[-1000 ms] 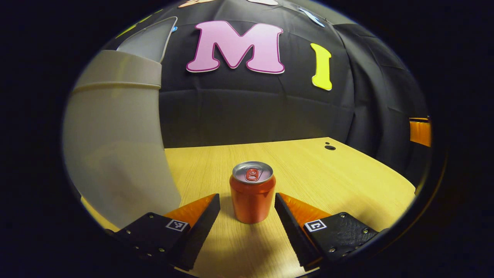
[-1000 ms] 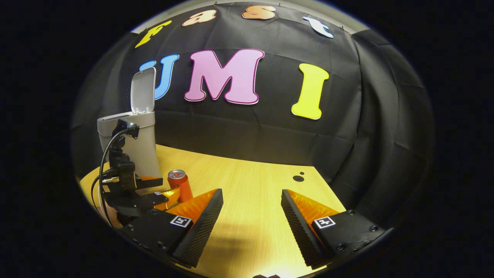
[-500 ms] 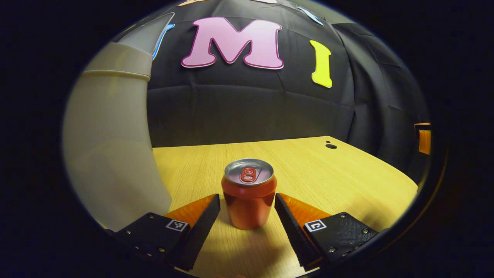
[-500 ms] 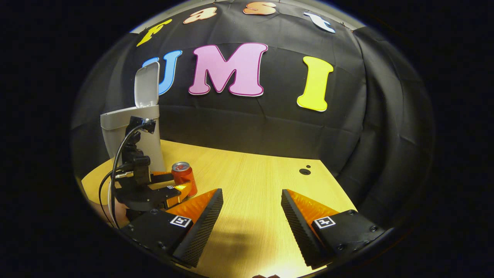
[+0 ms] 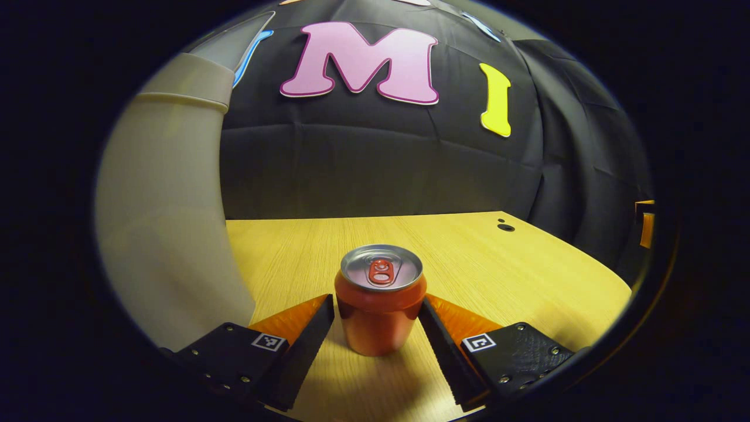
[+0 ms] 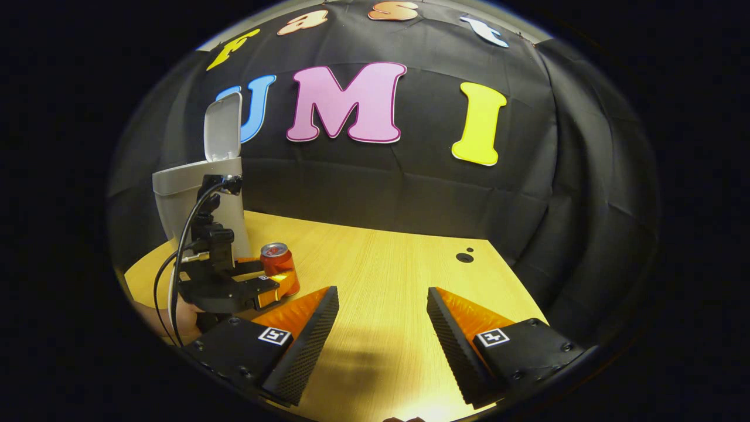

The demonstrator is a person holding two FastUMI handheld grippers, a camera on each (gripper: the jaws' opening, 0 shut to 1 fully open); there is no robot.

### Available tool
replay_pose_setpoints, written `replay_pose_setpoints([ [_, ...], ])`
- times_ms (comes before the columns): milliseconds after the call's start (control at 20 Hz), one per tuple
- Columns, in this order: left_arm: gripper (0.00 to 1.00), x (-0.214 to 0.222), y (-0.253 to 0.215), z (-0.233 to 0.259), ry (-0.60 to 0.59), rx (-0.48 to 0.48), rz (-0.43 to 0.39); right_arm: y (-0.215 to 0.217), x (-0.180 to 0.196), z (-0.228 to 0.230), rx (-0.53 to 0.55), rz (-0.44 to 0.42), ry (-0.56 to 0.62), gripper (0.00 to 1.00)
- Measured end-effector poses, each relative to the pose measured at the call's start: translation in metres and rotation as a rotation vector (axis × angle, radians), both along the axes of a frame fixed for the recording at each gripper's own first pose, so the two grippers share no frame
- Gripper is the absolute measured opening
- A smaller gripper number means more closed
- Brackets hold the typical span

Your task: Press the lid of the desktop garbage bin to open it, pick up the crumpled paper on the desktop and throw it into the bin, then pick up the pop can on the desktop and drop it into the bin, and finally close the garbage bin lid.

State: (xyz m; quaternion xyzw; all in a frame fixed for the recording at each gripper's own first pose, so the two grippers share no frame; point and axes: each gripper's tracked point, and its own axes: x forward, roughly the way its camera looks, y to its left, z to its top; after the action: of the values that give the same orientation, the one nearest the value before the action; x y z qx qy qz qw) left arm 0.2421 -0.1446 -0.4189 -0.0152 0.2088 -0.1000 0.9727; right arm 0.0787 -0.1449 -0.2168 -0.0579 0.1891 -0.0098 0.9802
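In the left gripper view, the left gripper (image 5: 375, 319) stands low over the pale wood-grain desktop (image 5: 515, 269) with its jaws spread wide. The short red aluminium pop can (image 5: 379, 299) stands upright between them, silver top and red pull tab facing up. One finger looks to be just touching the can's side and the other has a sliver of gap, so the jaws bracket the can without gripping it. Just to the left rises the tall grey plastic garbage bin (image 5: 170, 211), its wall close beside the gripper, with the lower edge of the raised grey lid (image 5: 231, 41) at the top.

In the right gripper view, the right gripper (image 6: 381, 334) hangs over a bare stretch of desktop (image 6: 398, 264), jaws wide apart and holding nothing. Farther off to the left it takes in what the other view cannot: the whole bin (image 6: 176, 205) with its flip lid (image 6: 222, 126) standing upright, fully open, and the left gripper (image 6: 275, 290) seen from outside, reaching around the can (image 6: 280, 272) right at the bin's foot.

As for progress, the lid is open, and no crumpled paper lies on the desktop (presumably it is already inside, though the bin's interior is hidden). The can is about to be grasped; lifting it, dropping it in, and closing the lid remain.
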Motion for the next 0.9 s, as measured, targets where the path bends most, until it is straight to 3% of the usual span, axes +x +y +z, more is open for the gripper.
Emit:
replay_pose_setpoints([
  [100,0.93,0.001,-0.002,0.001,-0.001,-0.009,-0.006,-0.001,0.000,0.000,-0.002,0.001,0.002,0.99],
  [150,0.87,0.000,-0.003,0.001,0.007,-0.014,-0.011,-0.002,0.000,0.000,-0.004,0.000,0.002,0.99],
  [450,0.86,-0.001,-0.002,0.025,0.007,-0.012,-0.011,-0.002,0.003,0.004,0.014,-0.014,0.010,0.98],
  [900,0.86,-0.007,0.019,0.170,-0.124,0.002,-0.018,0.009,0.000,0.044,0.009,-0.017,-0.003,0.98],
])
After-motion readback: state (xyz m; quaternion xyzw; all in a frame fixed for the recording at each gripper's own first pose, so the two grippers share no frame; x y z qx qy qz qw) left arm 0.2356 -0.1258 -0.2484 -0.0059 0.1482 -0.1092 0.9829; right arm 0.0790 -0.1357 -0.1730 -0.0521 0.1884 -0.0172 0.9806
